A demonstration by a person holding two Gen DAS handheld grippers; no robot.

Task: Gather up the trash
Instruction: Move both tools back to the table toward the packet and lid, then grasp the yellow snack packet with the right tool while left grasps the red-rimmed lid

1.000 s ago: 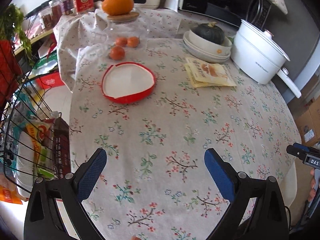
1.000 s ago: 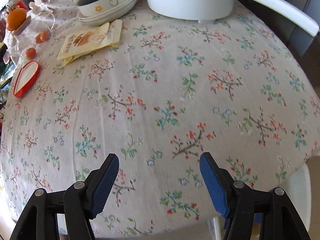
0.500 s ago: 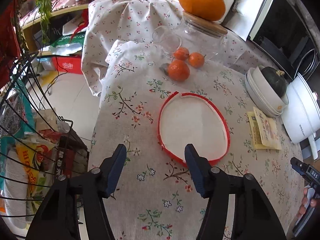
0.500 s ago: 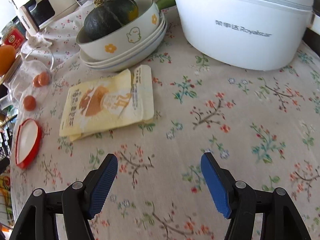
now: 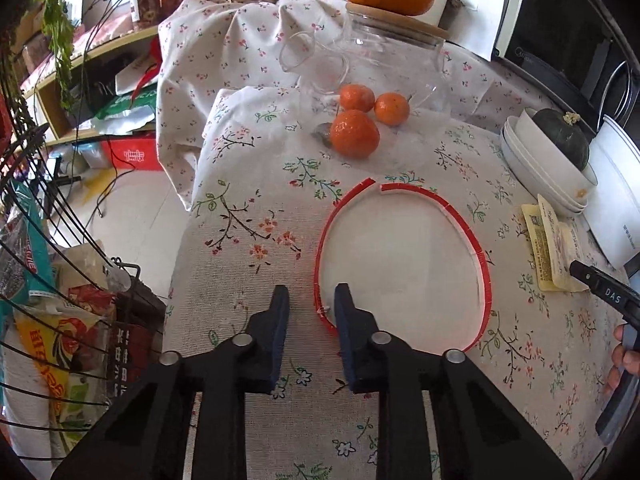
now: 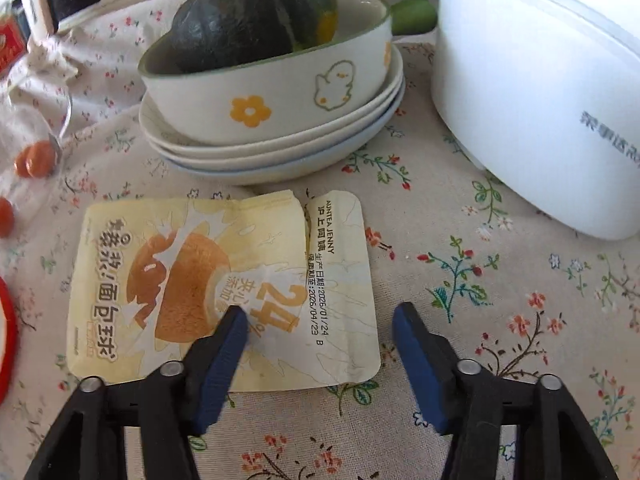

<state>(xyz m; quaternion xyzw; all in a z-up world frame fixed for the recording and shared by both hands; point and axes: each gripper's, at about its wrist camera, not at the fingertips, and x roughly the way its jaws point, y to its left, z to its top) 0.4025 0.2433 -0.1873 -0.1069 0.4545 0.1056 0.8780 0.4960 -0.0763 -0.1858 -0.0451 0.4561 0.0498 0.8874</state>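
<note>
- The cloth (image 5: 248, 240) over the bench is woven, matt, printed with flowers.
- The snack wrapper (image 6: 224, 292) looks like creased, faintly shiny film.
- The bowl (image 6: 272, 100) is glossy glazed ceramic.
- The jar (image 5: 392, 64) is clear glass with a wooden lid (image 5: 396, 24).
- The basket (image 5: 48, 240) is thin dark wire.

Behind the wrapper (image 6: 224, 292) stand stacked bowls (image 6: 272, 128) holding a squash (image 6: 248, 20); pot (image 6: 540, 92) right, ring (image 5: 400, 264) left.
</note>
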